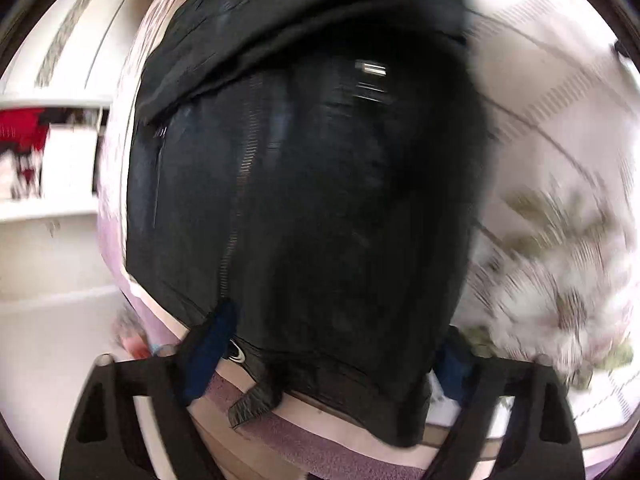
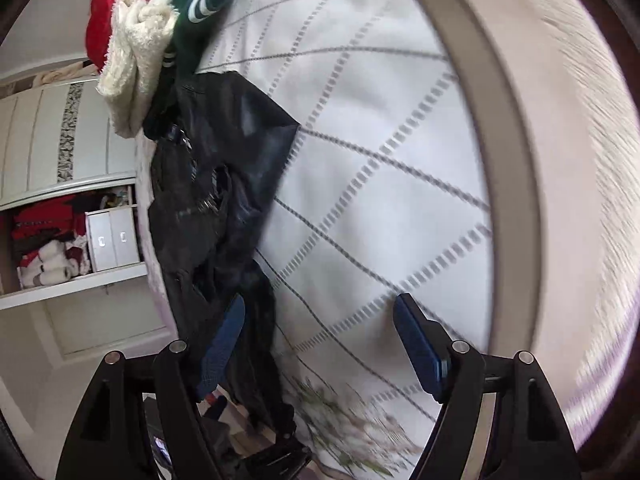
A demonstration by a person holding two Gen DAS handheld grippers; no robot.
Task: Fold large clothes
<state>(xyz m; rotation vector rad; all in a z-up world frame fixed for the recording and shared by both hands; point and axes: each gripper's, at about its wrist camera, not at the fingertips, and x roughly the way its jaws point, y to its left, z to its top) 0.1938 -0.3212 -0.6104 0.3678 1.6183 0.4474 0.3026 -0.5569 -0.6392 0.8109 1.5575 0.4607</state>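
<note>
On the bed's checked quilt (image 2: 380, 184) the black leather jacket (image 1: 304, 208) lies lengthwise ahead of us; our left gripper (image 1: 332, 356) straddles its hem, right gripper (image 2: 320, 344) beside it, both gaping, empty

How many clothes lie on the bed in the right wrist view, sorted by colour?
Black: 1, the jacket
Red: 1, the garment
Cream: 1, the fleece
Green: 1, the striped garment
Total: 4
</note>
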